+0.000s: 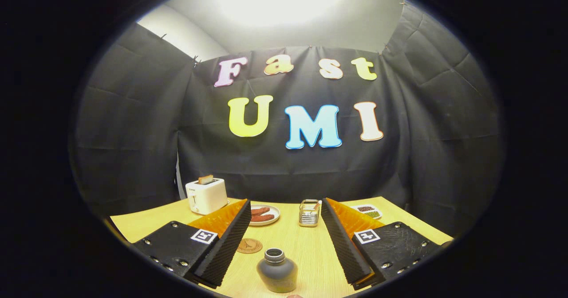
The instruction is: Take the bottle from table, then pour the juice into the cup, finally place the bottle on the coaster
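The table [306, 249] is of light wood and stands before the black cloth wall. All places below are told from the bottle.

The gripper [284, 216] is released: its two fingers stand wide apart and press on nothing. The bottle [277, 270] stands upright on the table between the fingers, near their bases, and touches neither of them. It is dark, round in the body, and its mouth is open.

Far beyond the bottle and to its left stands a white toaster [206, 195] with a slice of toast in its slot. Beyond the bottle, a little left, lies a plate [264, 214] with reddish food. Beyond it, a little right, stands a wire rack [309, 213]. Far to the right lies a small dish [368, 210]. Just beyond the bottle, to its left, lies the round coaster [249, 245], flat and apart from it.
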`<action>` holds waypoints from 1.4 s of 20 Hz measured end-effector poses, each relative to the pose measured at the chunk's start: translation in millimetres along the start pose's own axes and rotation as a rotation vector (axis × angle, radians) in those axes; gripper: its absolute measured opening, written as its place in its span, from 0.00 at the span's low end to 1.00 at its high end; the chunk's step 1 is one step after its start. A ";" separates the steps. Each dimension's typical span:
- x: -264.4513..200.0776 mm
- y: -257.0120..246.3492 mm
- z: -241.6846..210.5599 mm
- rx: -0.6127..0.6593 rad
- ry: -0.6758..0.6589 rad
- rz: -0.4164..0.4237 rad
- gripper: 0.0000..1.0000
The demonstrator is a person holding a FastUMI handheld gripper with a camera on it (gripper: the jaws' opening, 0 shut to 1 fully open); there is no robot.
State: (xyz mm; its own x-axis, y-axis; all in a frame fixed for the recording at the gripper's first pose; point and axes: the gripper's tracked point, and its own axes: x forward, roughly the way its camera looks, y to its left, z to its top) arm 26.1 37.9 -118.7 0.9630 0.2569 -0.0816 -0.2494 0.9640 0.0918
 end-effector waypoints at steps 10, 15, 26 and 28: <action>1.6 14.4 -73.0 -0.005 0.165 0.066 0.97; 0.2 13.9 -103.0 -0.003 0.228 0.073 0.97; 1.1 15.6 -158.8 -0.034 0.337 0.078 0.97; 2.1 14.7 -167.4 -0.041 0.353 0.074 0.97</action>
State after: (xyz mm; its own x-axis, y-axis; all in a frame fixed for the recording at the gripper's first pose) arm 7.3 64.0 -283.6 0.8494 0.3271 -0.4142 -0.3281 0.9420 0.0709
